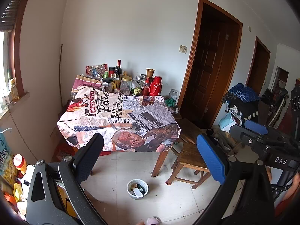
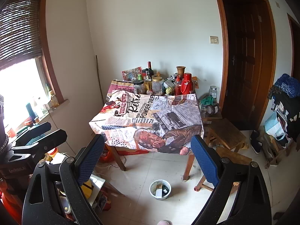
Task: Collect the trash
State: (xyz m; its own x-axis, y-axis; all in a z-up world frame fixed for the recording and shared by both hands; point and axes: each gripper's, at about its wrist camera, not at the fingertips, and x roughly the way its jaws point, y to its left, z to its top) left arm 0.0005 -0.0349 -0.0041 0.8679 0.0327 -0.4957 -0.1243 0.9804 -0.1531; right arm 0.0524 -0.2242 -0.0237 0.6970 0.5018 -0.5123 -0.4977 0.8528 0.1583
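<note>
A small white bucket [image 1: 137, 188] stands on the tiled floor in front of the table; it holds a white box and dark scraps. It also shows in the right wrist view [image 2: 160, 189]. My left gripper [image 1: 150, 155] is open and empty, held high above the floor, facing the table. My right gripper [image 2: 148, 157] is open and empty too, at a similar height. The right gripper's body shows at the right of the left wrist view [image 1: 262, 136]; the left one shows at the left of the right wrist view [image 2: 33, 136].
A table [image 1: 120, 116] under a newspaper-print cloth carries several bottles, jars and a red thermos [image 1: 155, 86] at its back. Wooden stools [image 1: 189, 159] stand right of it. Boxes and bags crowd the left floor [image 2: 97, 187]. A dark door [image 2: 241, 56] is at the right.
</note>
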